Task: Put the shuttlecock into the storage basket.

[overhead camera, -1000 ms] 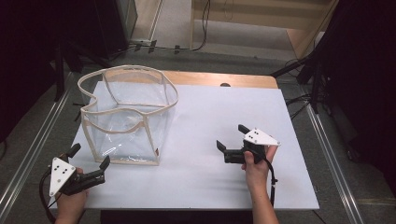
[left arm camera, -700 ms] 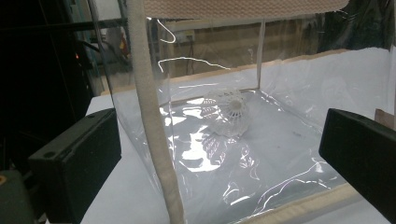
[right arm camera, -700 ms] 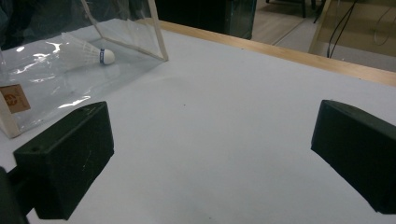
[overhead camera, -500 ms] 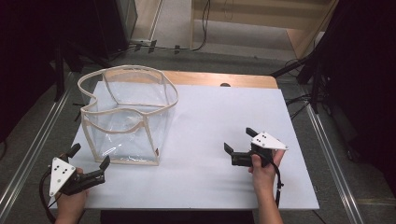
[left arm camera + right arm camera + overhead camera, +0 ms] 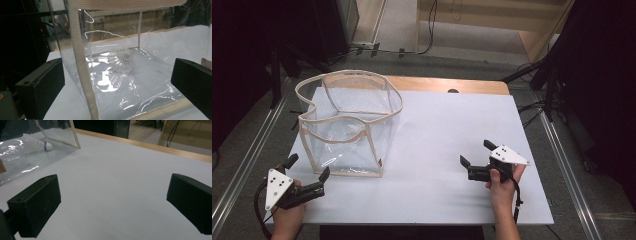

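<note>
A clear plastic bag (image 5: pixel 375 150) with beige trim stands open-topped on the left of the white table (image 5: pixel 437 125). A white shuttlecock (image 5: pixel 122 58) lies inside it on its floor; the right gripper view shows the shuttlecock (image 5: pixel 37 145) through the bag's wall (image 5: pixel 15 162). My left gripper (image 5: pixel 309 166) rests open at the table's front left corner, just in front of the bag, with the bag's corner trim (image 5: pixel 80 67) between its jaws' line of sight. My right gripper (image 5: pixel 475 152) is held open low over bare table at the front right, pointing toward the bag, nothing between its jaws.
A wooden strip (image 5: pixel 452 85) edges the table's far side. Metal rails (image 5: pixel 562 155) run along both sides on the floor, and dark stands (image 5: pixel 552 75) rise at the back right. White tabletop stretches between the bag and the right gripper.
The right gripper has drawn back toward the front right of the table, away from the bag, staying open. The left gripper and the bag have not moved.
</note>
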`<state>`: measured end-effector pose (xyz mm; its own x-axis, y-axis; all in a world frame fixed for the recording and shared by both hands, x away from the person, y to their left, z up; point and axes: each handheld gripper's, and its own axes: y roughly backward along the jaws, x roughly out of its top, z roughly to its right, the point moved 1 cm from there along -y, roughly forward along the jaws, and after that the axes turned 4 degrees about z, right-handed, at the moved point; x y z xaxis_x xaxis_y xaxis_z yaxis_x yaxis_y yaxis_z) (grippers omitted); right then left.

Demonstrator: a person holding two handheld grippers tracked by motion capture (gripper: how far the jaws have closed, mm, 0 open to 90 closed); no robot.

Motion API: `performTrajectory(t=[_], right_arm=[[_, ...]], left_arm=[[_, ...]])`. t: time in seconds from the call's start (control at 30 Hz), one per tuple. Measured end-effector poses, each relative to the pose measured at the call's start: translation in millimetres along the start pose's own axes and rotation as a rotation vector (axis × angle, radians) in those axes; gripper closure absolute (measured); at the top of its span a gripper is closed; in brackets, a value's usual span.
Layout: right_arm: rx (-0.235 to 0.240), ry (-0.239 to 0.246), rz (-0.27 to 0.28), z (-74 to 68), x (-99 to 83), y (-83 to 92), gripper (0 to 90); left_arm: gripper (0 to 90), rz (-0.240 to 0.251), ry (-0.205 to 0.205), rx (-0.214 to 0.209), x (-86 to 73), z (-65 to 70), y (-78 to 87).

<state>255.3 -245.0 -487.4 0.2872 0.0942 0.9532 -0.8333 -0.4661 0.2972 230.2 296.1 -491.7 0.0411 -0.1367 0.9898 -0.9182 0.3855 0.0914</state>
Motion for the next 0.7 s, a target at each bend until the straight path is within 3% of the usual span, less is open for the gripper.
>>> performTrajectory(t=[0.7], right_arm=[[-0.055, -0.001, -0.011, 19.7, -12.1, 25.9, 0.0]], left_arm=[[0.0, 0.000, -0.002, 0.001, 0.0, 0.0, 0.1]])
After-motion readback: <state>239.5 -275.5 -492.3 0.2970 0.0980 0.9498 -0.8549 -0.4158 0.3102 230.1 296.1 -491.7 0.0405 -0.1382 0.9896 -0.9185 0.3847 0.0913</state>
